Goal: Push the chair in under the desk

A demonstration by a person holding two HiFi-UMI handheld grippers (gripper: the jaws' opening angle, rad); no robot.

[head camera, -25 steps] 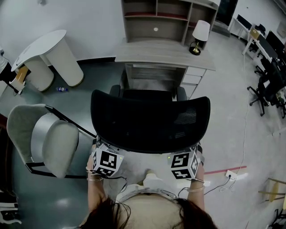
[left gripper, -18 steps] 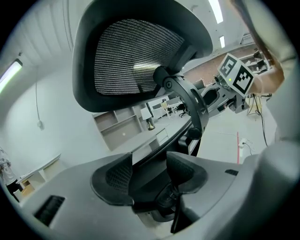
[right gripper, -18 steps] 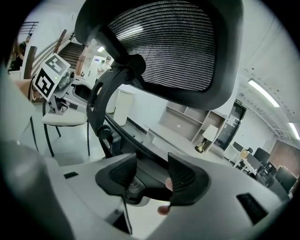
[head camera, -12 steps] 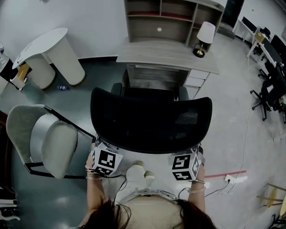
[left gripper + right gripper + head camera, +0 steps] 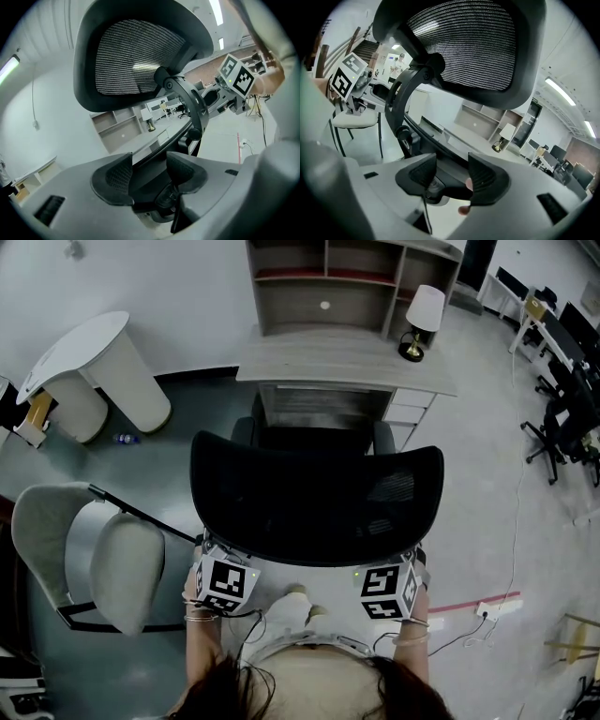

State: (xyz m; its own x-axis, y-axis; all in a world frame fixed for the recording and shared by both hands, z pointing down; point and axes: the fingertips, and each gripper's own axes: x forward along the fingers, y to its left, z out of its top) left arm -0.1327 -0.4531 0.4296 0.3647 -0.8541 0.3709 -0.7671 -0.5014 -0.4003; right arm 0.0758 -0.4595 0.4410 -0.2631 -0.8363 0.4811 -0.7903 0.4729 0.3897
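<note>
Black mesh-backed office chair (image 5: pixel 314 498) faces the pale wooden desk (image 5: pixel 347 357) at 12 o'clock, seat front just short of the kneehole and not yet under. The left gripper (image 5: pixel 149 176) at 7 o'clock of the backrest and the right gripper (image 5: pixel 452 176) at 5 o'clock each look clenched on dark frame below the mesh. The low, even hold probably keeps the roll straight. Against a second ago, the desk edge sits slightly nearer the chair; the grips are unchanged.

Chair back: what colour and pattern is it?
Black, with a fine mesh weave. The chair back shows it best in the right gripper view.
</note>
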